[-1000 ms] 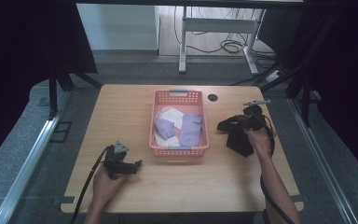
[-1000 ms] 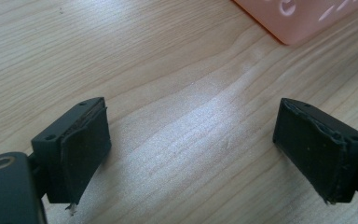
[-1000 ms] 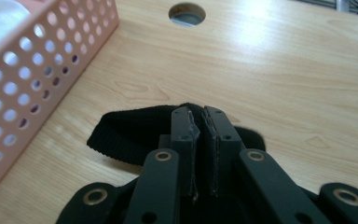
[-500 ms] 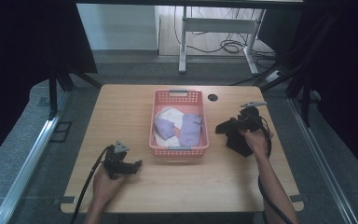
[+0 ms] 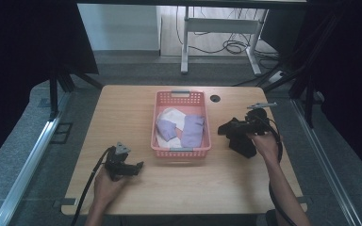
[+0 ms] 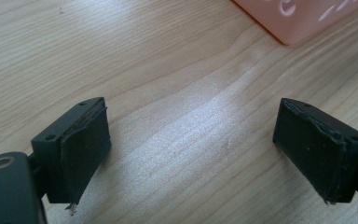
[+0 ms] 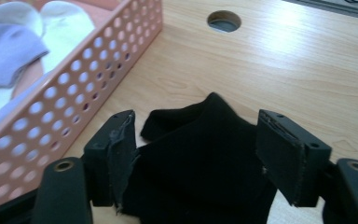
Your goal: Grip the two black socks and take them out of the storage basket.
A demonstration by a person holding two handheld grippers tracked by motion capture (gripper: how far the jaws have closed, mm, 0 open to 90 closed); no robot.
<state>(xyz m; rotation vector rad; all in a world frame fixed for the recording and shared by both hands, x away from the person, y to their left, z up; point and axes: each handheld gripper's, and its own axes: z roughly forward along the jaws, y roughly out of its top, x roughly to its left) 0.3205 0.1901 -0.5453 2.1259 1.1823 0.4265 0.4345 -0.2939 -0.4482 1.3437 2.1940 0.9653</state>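
**Black sock let go beside the basket**

Nearest me, at the front of the table, the person's left hand rests with the left gripper just short of the pink basket, near its front left corner. In the left gripper view the jaws stand wide apart over bare wood with nothing between them, and a corner of the basket sits just beyond. I take it this hand is parked clear of the work, waiting its turn.

The basket stands in the middle of the table. Inside lie a white sock toward the far end and two lilac socks over it, loose rather than paired, as if dropped in one after another.

To the right of the basket, near its right wall but apart from it, a black sock lies crumpled on the wood. The right gripper sits over it, pointing toward the basket. Its jaws have just been opening: in the right gripper view the pads stand spread on either side of the sock, the cloth lying between them with neither pad pressing on it. It looks like a release, perhaps to take a better hold before the sock goes in with the rest.

Beyond the sock, a round cable hole sits off the basket's far right corner.
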